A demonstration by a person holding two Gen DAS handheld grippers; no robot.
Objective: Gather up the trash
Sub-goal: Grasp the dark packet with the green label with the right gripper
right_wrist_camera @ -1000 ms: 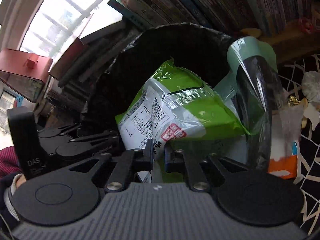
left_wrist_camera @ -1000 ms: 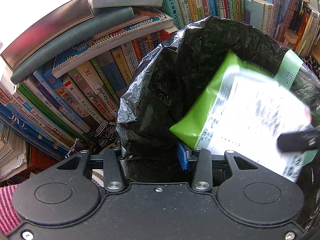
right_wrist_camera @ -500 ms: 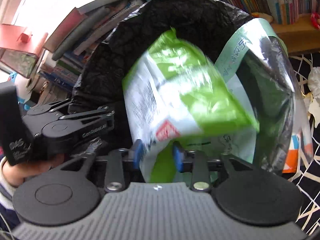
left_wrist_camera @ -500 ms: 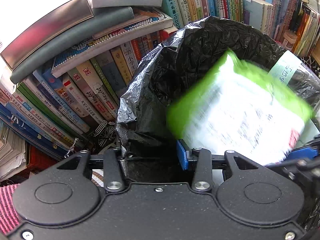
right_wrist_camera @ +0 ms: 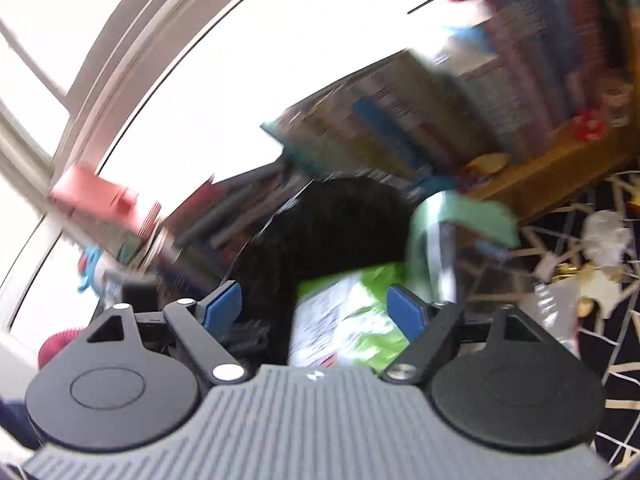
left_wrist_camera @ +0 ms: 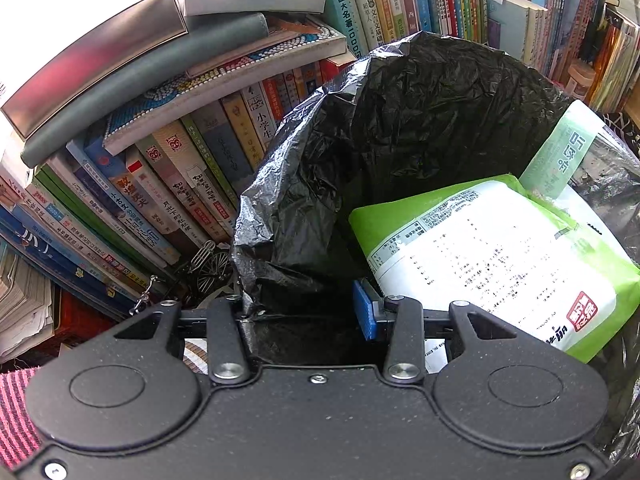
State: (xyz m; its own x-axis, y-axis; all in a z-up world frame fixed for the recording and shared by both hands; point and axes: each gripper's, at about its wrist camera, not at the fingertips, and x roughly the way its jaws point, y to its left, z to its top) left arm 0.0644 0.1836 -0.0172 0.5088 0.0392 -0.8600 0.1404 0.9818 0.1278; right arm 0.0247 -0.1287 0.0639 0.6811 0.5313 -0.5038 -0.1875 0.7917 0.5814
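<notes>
The crinkled black trash bag [left_wrist_camera: 400,152] gapes at centre, its rim pinched in the narrow jaws of the left gripper [left_wrist_camera: 304,312]. A glossy green-and-white snack packet [left_wrist_camera: 488,264], flat and printed, now lies inside at four o'clock; a second ago the right gripper [right_wrist_camera: 316,308] pinched it, and those blue-padded jaws are opening wide with nothing between them. Leaning book spines [left_wrist_camera: 168,184] crowd nine to twelve o'clock; crumpled white litter [right_wrist_camera: 604,236] waits at three.
</notes>
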